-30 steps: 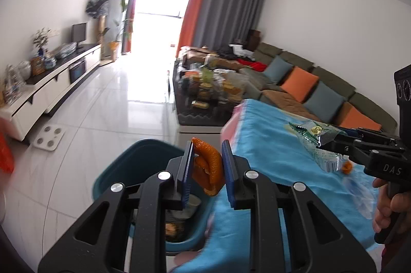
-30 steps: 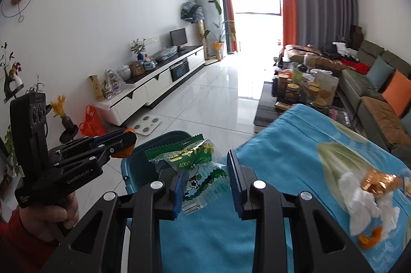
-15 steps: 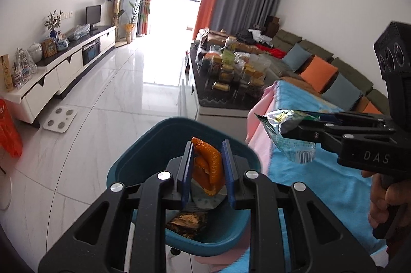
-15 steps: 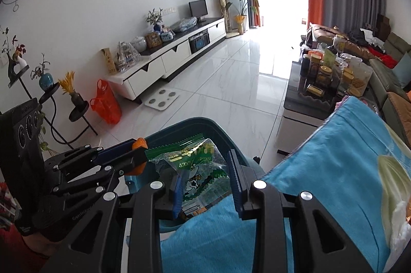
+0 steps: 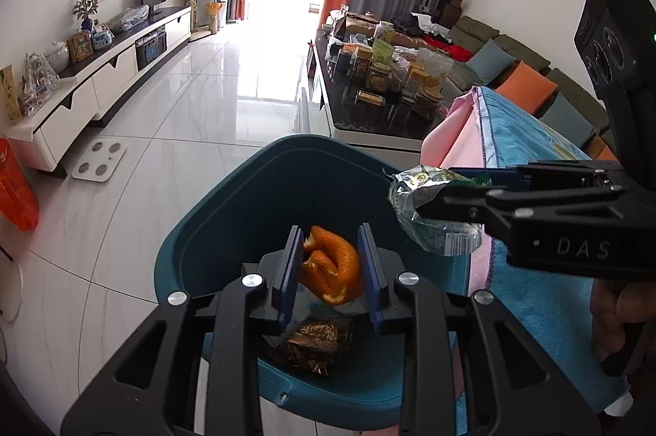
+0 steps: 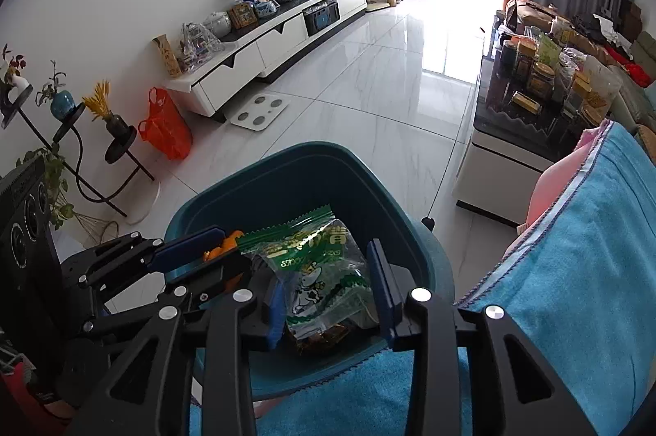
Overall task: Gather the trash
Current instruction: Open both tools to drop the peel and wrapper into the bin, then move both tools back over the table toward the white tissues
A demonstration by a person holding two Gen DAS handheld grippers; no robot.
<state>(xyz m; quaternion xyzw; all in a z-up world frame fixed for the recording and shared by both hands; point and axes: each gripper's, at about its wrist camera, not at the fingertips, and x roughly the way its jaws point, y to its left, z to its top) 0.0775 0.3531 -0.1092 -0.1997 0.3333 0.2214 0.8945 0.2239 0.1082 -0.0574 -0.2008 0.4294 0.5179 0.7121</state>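
The curled piece of orange peel (image 5: 333,274) sits between the two blue pads of the left gripper (image 5: 329,233). The peel fills the gap and touches both pads, so the claw is holding it, though its jaws have just been opening a little. It hangs over the inside of the dark teal plastic trash bin (image 5: 246,198), at 6 o'clock in the left wrist view.

The green and clear plastic snack wrapper (image 6: 315,272) is between the pads of the right gripper (image 6: 326,270). Its jaws have also just been opening, with the wrapper between them. In the left wrist view the wrapper sticks out of these fingers at 3 o'clock, off the bin's floor, so it is gripped. It is above the bin's right rim.

On the bottom of the bin lies a crumpled brown foil wrapper (image 5: 317,348).

A person's hand (image 5: 619,317) grasps the right gripper's handle at 4 o'clock. Just beside the bin, at 3 o'clock, a light blue cloth (image 6: 594,251) covers a surface, with a pink cloth (image 5: 455,132) under it. Farther away, at 1 o'clock, is a dark coffee table (image 5: 369,122) full of jars. On the white tiled floor at 9 o'clock lies a white bathroom scale (image 5: 99,161).
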